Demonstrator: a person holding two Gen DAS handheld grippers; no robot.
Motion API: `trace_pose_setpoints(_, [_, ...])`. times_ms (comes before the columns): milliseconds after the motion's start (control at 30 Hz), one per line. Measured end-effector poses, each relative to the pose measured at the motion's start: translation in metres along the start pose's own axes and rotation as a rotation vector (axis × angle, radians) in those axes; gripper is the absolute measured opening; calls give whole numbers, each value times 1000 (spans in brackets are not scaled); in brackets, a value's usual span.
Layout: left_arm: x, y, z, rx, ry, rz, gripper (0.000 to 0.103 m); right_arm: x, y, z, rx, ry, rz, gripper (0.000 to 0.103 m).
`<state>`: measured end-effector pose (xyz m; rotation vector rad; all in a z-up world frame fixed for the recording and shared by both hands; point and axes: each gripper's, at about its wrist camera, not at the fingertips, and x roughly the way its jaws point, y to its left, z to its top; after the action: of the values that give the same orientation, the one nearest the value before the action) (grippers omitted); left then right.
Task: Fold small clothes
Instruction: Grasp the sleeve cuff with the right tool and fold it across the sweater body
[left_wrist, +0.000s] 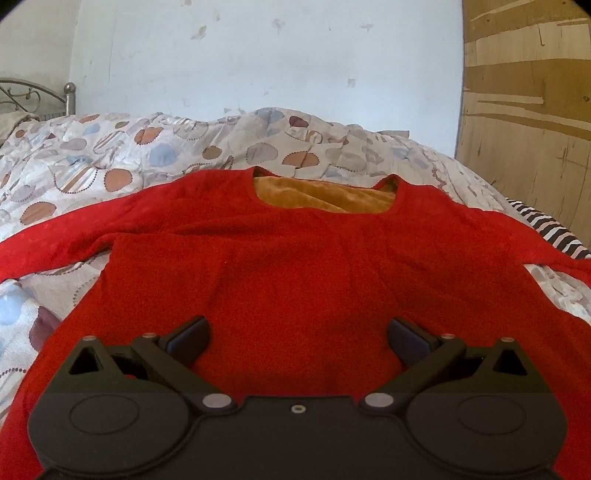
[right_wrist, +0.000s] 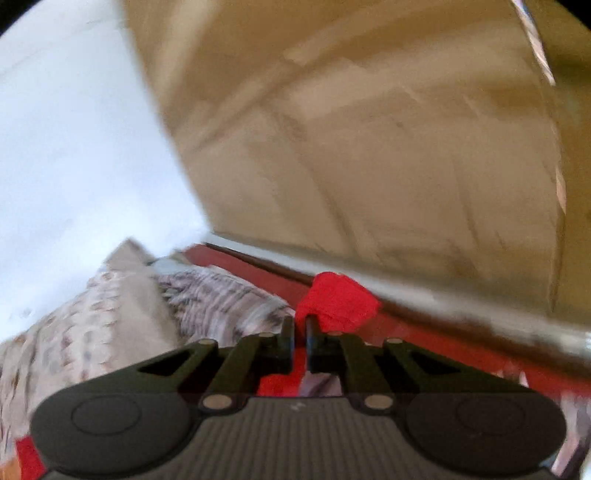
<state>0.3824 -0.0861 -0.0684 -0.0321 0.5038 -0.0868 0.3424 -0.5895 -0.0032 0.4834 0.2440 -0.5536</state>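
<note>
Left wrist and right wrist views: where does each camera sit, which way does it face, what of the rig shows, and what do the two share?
Left wrist: sits on the left hand-held gripper, looks along open fingers over a red sweater spread flat on a patterned quilt, toward a white wall.
Right wrist: sits on the right hand-held gripper, tilted and blurred, facing a wooden panel; its fingers are shut on a red sleeve end.
Shared: sweater, quilt, wall and panel; no hand or sleeve of the person shows in either.
</note>
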Motion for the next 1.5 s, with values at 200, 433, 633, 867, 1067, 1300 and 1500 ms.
trace_pose_setpoints(200, [-24, 44, 51, -226, 83, -215, 102, -43, 93, 29, -162, -62, 228, 7])
trace_pose_setpoints(433, [-61, 94, 80, -233, 18, -47, 102, -98, 212, 14, -316, -106, 547, 7])
trace_pose_setpoints(633, [-81, 147, 69, -370, 61, 3, 102, -143, 291, -44, -523, -86, 728, 7])
trace_pose_setpoints(867, [-99, 186, 48, -451, 84, 36, 102, -191, 340, -171, -767, 111, 809, 6])
trace_pose_setpoints(1067, [-107, 190, 42, -419, 73, 62, 102, -239, 324, -254, -944, 206, 818, 6])
trace_pose_setpoints(1300, [-99, 176, 42, -434, 88, 15, 102, -254, 294, -264, -919, 278, 815, 39])
trace_pose_setpoints(1500, [-72, 146, 48, -382, 98, -21, 102, -252, 250, -232, -839, 272, 764, 89])
